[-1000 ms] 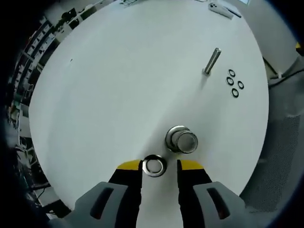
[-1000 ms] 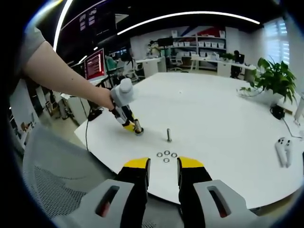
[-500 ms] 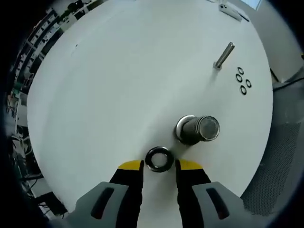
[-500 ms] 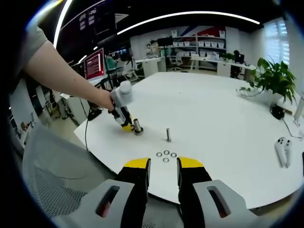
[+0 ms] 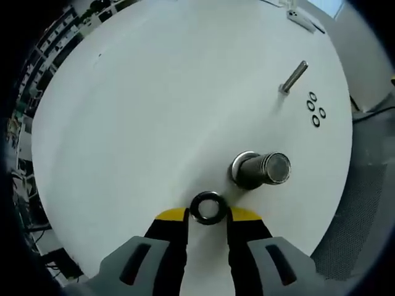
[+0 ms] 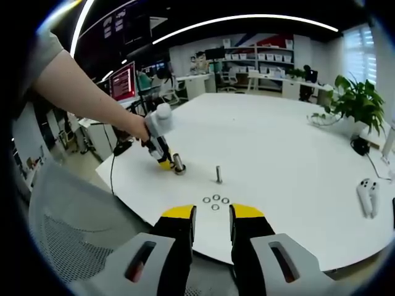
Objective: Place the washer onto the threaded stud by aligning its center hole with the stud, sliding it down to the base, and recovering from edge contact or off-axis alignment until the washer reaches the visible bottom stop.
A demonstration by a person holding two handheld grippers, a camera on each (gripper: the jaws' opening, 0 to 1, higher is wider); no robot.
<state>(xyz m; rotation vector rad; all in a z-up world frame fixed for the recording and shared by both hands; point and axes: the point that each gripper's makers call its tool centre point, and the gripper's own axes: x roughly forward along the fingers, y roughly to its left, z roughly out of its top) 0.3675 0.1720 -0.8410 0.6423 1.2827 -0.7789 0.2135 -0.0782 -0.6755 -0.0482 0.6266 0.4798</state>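
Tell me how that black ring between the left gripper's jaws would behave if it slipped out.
The ring looks rigid and smooth, so it would probably slip easily. Being round and thin, it might roll on the table if it landed on edge. The left gripper touches only its sides, a likely fragile hold.

White game controller (image 6: 369, 195) — near potted plant (image 6: 358, 102) (table's far side)

1. A big round white counter (image 6: 290, 142) stands in an open office.
2. Curved light strips (image 6: 247, 20) cross a dark ceiling.
3. White shelves (image 6: 259, 57) with bins line the far wall.
4. A leafy plant (image 6: 355, 98) stands at the right, by a bright window (image 6: 373, 43).
5. A red screen (image 6: 123, 83) glows at the left.
6. A grey mesh chair (image 6: 68, 228) sits near the counter's edge.
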